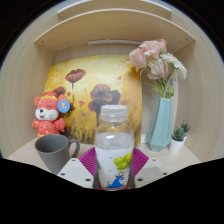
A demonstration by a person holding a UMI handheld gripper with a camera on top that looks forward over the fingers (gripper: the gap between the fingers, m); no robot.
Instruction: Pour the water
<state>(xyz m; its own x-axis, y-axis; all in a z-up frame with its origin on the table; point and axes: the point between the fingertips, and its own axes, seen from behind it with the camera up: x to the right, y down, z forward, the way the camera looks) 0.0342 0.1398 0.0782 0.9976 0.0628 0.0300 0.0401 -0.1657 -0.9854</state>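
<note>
Gripping a clear cylindrical bottle (115, 146) between our gripper's (113, 172) closed fingers; matte grey mug (53, 152) sits lower left.

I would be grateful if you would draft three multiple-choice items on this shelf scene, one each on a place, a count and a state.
1. Where does the grey mug stand?
A. Beside the bottle, below the toy bear
B. Behind the blue vase
C. On top of the bottle

2. How many small potted cacti are in view?
A. None
B. One
C. Three

3. What are the gripper fingers doing?
A. Standing clear of everything
B. Pressing on the mug
C. Closed on the bottle

Answers:
A, the mug sits next to the bottle under the bear.
B, one cactus stands by the vase.
C, both pink pads press the bottle's sides.
</note>
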